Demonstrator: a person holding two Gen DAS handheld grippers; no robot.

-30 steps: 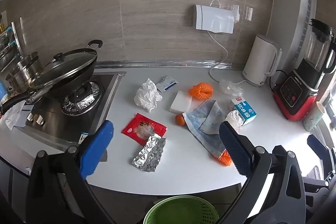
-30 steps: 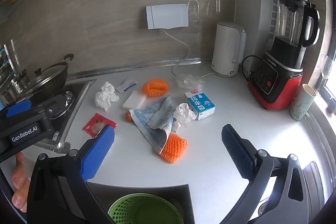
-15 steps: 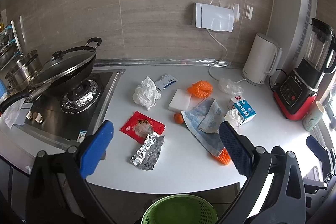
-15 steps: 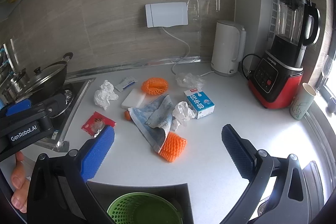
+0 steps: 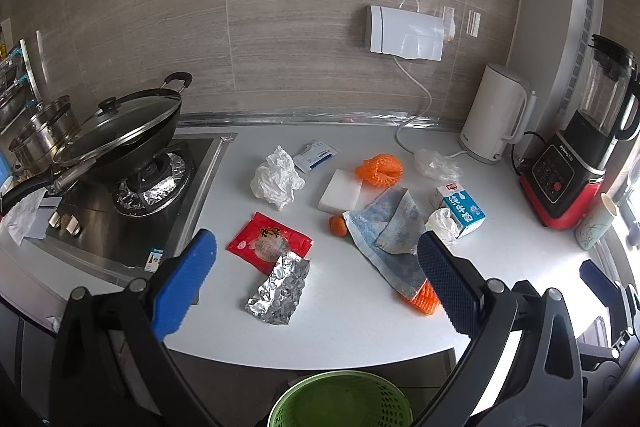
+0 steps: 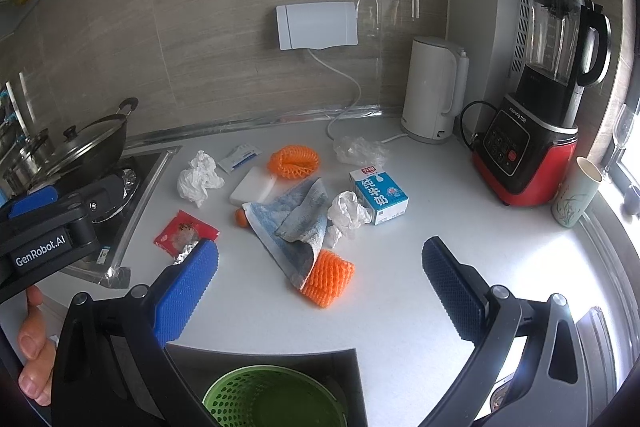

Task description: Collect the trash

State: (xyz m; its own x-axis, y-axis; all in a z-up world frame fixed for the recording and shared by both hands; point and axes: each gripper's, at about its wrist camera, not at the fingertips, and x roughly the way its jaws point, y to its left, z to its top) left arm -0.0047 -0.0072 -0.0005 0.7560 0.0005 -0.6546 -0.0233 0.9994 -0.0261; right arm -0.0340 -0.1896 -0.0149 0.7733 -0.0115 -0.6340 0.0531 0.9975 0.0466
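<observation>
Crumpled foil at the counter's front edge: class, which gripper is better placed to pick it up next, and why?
Probably the left. The left gripper is open with the crumpled foil lying between its fingers' line of sight; the right gripper, also open, faces the orange foam net instead.

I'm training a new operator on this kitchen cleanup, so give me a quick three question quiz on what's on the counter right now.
1. True or false: the left gripper is holding the crumpled foil.
2. Which lies partly over the front orange foam net? A) blue cloth B) milk carton C) red snack packet
3. Fill in: the green basket sits ____ the counter's front edge.

Key: 1 false, both grippers' jaws stand open and empty; 2 A; 3 below.
</observation>
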